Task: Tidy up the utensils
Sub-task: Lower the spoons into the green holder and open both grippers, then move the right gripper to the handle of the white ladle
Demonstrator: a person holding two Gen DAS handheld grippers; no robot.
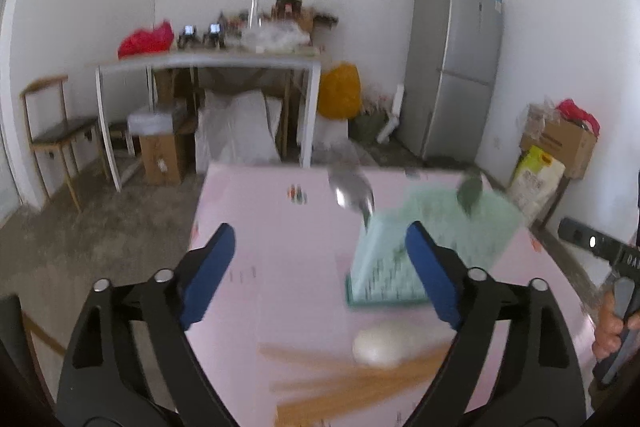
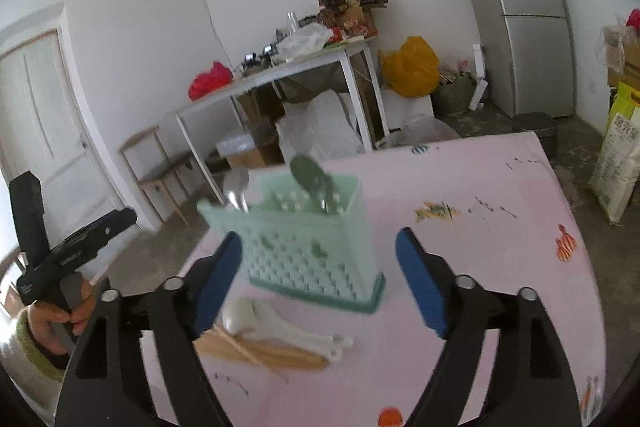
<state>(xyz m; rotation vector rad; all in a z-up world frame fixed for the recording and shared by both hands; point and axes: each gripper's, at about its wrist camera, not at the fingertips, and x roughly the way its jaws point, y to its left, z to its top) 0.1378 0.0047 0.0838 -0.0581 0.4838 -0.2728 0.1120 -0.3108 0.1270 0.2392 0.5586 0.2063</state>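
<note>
While chopsticks [image 2: 264,351] lie nearby, spoons [image 2: 280,323] front holder [image 2: 304,251].

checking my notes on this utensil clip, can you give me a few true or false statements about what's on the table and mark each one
1. Both grippers are empty. True: the left gripper and the right gripper stand open with nothing between their pads.
2. The mint green holder lies on its side. False: it stands upright on the pink tablecloth.
3. A metal spoon and a dark green spoon stand in the holder. True.
4. The wooden chopsticks are in the holder. False: they lie on the cloth in front of it.
5. White spoons lie beside the chopsticks. True.
</note>
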